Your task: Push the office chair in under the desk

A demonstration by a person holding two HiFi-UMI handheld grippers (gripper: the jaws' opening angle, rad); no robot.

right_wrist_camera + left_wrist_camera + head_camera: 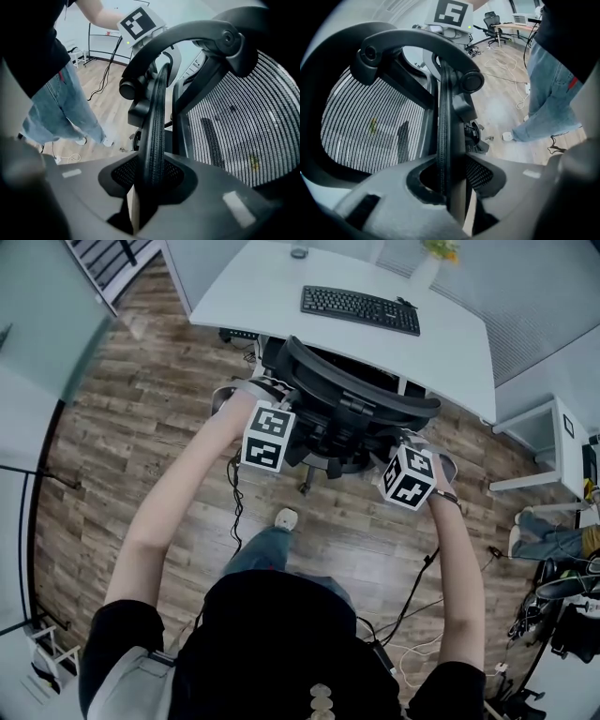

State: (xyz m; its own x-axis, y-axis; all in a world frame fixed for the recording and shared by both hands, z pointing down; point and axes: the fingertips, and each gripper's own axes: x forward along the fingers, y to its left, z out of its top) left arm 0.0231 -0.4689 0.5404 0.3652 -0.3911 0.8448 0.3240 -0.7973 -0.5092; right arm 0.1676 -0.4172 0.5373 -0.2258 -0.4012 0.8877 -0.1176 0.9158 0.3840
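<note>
The left tongs [449,187] are clamped on the rim [445,117] of the chair's mesh back, which runs straight up between the jaws. The right tongs [151,187] grip the rim on the opposite side in the same way. Both sit on the side of the chair [349,401] facing away from the tabletop [272,296].

The chair stands against the near edge of the tabletop. Its seat seems already partly beneath, while its back is level with that edge and its base is out on the floor [141,427].

The push looks well along. What remains, I judge, is a level, even shove from both sides towards the tabletop, so the chair rolls straight and does not swivel.

A keyboard [360,309] lies on the tabletop, its keys too small to read. The marker cubes bear only black-and-white squares. No brand or label can be read anywhere.
</note>
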